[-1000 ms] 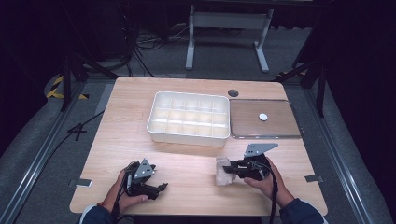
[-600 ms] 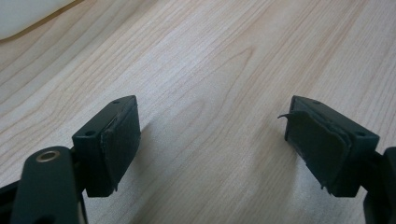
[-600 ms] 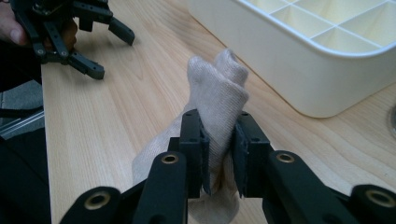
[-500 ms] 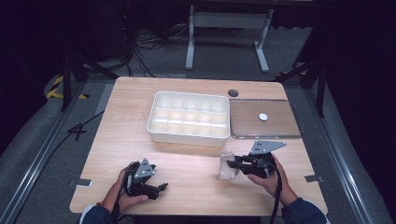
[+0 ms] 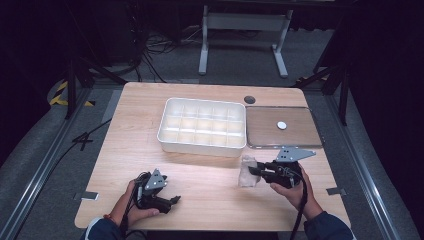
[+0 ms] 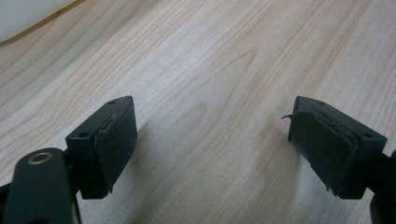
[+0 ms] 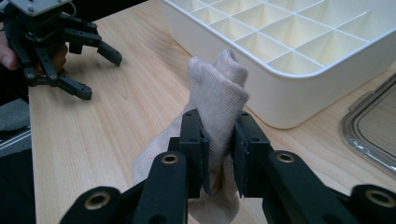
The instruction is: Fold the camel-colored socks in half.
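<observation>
A beige knitted cloth (image 7: 219,88) is pinched between the jaws of my right gripper (image 7: 219,126), bunched up and standing above the fingertips. In the high view the cloth (image 5: 247,172) hangs from the right gripper (image 5: 254,171), just in front of the white compartment tray (image 5: 200,146). My left gripper (image 5: 172,202) rests near the table's front left. Its jaws have just been opening a little. In the left gripper view the left gripper (image 6: 212,140) stands wide open over bare wood, with nothing between its pads. The right gripper view also shows the left gripper (image 7: 99,75).
The tray's near corner (image 7: 299,88) sits right behind the cloth. To its right lies a wooden board in a clear-edged frame (image 5: 280,137) with a small white disc (image 5: 282,125) on it. A dark round hole (image 5: 250,99) lies at the table's back.
My right gripper has carried the cloth a little farther from the front edge, towards the tray. The left hand has stayed put.
</observation>
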Demonstrator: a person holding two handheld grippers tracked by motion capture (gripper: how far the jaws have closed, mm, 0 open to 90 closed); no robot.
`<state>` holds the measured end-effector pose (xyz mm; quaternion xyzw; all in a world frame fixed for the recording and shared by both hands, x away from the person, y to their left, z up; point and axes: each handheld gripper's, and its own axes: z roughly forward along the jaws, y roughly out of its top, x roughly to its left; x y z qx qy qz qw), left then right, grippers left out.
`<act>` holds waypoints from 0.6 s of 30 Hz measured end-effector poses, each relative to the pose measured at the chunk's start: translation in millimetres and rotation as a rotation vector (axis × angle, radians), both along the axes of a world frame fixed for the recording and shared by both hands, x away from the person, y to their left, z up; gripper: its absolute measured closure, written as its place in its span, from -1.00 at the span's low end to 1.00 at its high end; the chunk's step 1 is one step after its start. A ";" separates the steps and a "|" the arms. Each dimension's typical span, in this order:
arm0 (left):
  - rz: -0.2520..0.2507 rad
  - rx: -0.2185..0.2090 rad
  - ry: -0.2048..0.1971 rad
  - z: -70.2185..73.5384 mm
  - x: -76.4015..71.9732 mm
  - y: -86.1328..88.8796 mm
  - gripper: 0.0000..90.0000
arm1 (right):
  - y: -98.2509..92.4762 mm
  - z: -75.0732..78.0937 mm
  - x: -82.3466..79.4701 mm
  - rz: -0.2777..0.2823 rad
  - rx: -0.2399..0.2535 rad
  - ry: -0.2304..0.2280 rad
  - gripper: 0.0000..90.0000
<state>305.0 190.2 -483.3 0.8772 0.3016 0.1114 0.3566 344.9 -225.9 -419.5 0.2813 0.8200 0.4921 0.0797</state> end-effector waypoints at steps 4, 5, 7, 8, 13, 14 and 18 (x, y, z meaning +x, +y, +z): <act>-0.009 0.005 -0.001 0.1 2.7 -1.2 -0.68 | -5.8 1.7 -2.1 -0.022 0.003 -0.015 0.69; -0.012 0.007 -0.003 0.1 3.1 -1.3 -0.68 | -7.5 2.4 -3.0 -0.028 0.007 -0.015 0.69; -0.010 0.005 -0.001 0.0 2.9 -1.5 -0.68 | -10.7 5.2 -3.7 -0.040 0.016 -0.028 0.69; -0.010 0.004 -0.001 -0.1 2.9 -1.5 -0.68 | -11.6 6.3 -3.6 -0.044 0.022 -0.029 0.69; -0.010 0.004 -0.001 -0.1 2.9 -1.5 -0.68 | -15.3 9.1 -1.3 -0.055 0.033 -0.045 0.69; -0.010 0.005 -0.001 -0.1 2.9 -1.4 -0.68 | -15.5 9.5 -0.6 -0.057 0.033 -0.046 0.69; -0.013 0.007 -0.003 0.2 2.8 -0.9 -0.68 | -15.2 12.0 2.8 -0.067 0.042 -0.056 0.69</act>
